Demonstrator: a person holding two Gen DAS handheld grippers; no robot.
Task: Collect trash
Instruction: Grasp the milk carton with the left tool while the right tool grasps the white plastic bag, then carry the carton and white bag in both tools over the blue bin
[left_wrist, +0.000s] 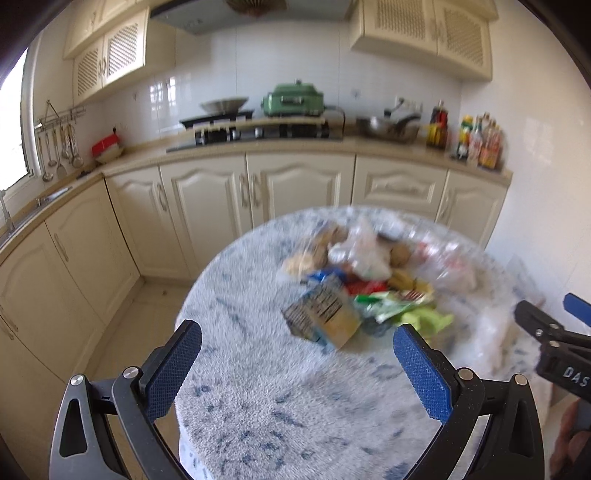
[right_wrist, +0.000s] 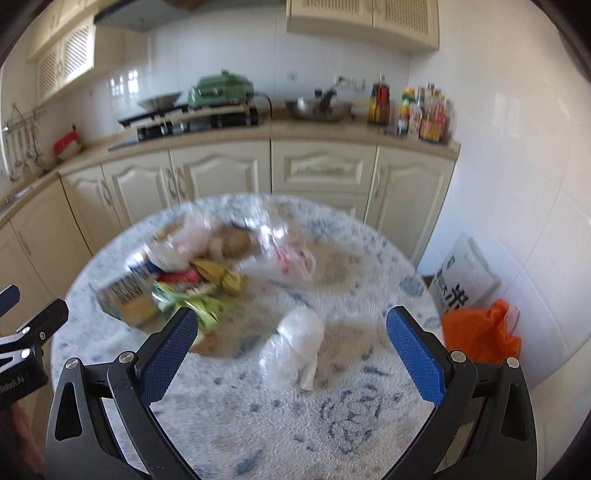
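The trash pile (left_wrist: 354, 280) lies blurred toward the far side of the round fuzzy counter (left_wrist: 258, 387); its carton's print is unreadable. The left hand-held gripper (left_wrist: 297, 349) is released and empty, as is the right hand-held gripper (right_wrist: 291, 339) (a white bag (right_wrist: 295, 347) lies between its fingers). Bare counter spreads nearside. The floor sack (right_wrist: 463, 275) shows "米".

Round table (right_wrist: 369, 424) with a fuzzy white, blue-flecked cover, trash lying on it.

A blurred heap of wrappers (right_wrist: 192, 280) sits toward ten o'clock of the top in the right wrist view: a printed carton (left_wrist: 321, 314), green packets (right_wrist: 199, 302), yellow and red pieces. A crumpled white plastic bag (right_wrist: 295, 347) lies apart near the centre; a thin clear bag (right_wrist: 291, 254) lies toward twelve.
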